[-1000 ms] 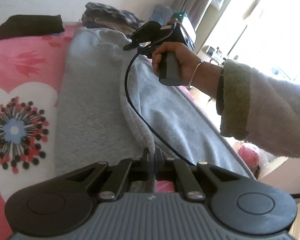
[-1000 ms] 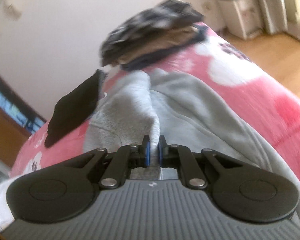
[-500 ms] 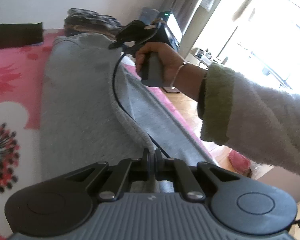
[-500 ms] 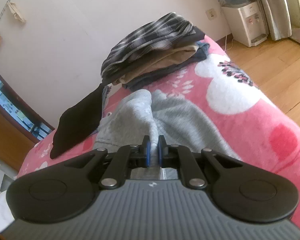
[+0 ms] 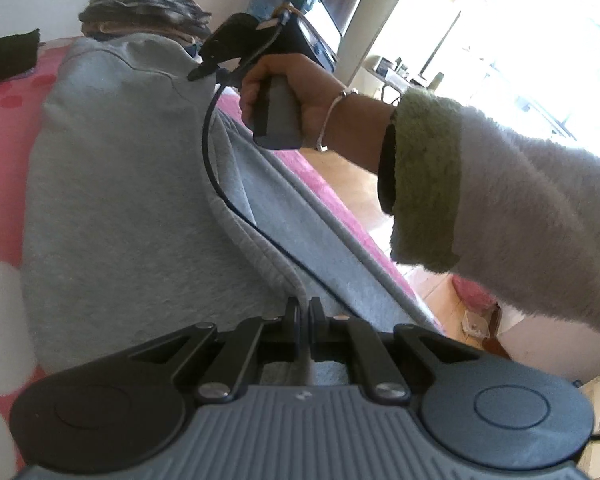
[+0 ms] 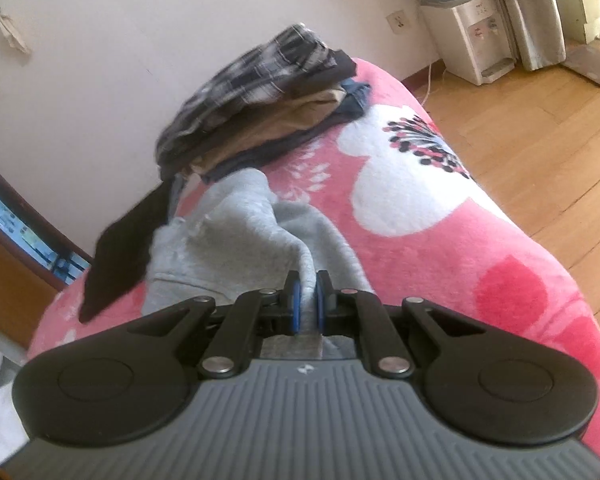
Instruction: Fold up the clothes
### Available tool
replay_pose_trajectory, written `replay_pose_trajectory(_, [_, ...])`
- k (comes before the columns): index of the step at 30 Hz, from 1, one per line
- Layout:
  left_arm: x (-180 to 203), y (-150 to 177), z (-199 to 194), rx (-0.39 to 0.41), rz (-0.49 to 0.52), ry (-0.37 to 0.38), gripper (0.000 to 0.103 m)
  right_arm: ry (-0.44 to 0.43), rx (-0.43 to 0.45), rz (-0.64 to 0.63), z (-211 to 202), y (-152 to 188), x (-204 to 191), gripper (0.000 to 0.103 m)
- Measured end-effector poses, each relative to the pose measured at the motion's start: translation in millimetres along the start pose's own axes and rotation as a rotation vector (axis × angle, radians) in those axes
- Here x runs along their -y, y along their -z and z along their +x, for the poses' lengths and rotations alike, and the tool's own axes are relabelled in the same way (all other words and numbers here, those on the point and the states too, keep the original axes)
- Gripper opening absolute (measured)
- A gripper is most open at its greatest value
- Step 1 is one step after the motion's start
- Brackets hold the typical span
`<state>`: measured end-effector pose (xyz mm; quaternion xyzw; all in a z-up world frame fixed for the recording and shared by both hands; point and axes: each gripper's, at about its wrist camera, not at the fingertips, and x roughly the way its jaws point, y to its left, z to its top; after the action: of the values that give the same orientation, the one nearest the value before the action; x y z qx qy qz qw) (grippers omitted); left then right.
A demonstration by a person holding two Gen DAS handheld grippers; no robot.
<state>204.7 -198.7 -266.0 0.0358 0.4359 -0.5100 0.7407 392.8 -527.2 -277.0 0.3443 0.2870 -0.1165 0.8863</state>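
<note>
Garment: grey sweatshirt (image 5: 112, 184) spread on the bed, over a pink flowered blanket (image 6: 440, 216), one long edge lifted into a ridge that runs across its middle.
Left gripper (image 5: 305, 312): fingers pinched tight on the ribbed hem of the grey sweatshirt, at its near end.
Right gripper (image 6: 306, 300): blue-padded fingers clamped on a fold of the grey sweatshirt at its far end; in the left view it sits above the cloth, gripped by a hand (image 5: 300, 92) in a fluffy pale sleeve (image 5: 500, 200).
Cable (image 5: 220, 176): black, hanging from the right gripper across the grey sweatshirt.
Folded stack (image 6: 260, 92): plaid on top, just beyond the grey sweatshirt, by the wall.
Black cloth (image 6: 128, 248): flat on the blanket, beside the grey sweatshirt.
</note>
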Motion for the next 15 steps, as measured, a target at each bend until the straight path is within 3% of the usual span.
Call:
replay_pose_trajectory(5, [-7, 2, 17, -0.033, -0.020, 0.011, 0.009, 0.020, -0.075, 0.003, 17, 6, 16, 0.013])
replay_pose_trajectory(9, [-10, -4, 7, 0.009, -0.052, 0.053, 0.049, -0.082, -0.061, 0.082, -6, 1, 38, 0.028])
replay_pose_trajectory(11, [-8, -8, -1, 0.039, -0.048, 0.067, 0.056, -0.089, -0.053, 0.076, -23, 0, 50, 0.048])
replay_pose_trajectory(15, [-9, -10, -24, 0.074, -0.039, 0.068, 0.071, -0.097, -0.049, 0.094, -69, 5, 88, 0.049])
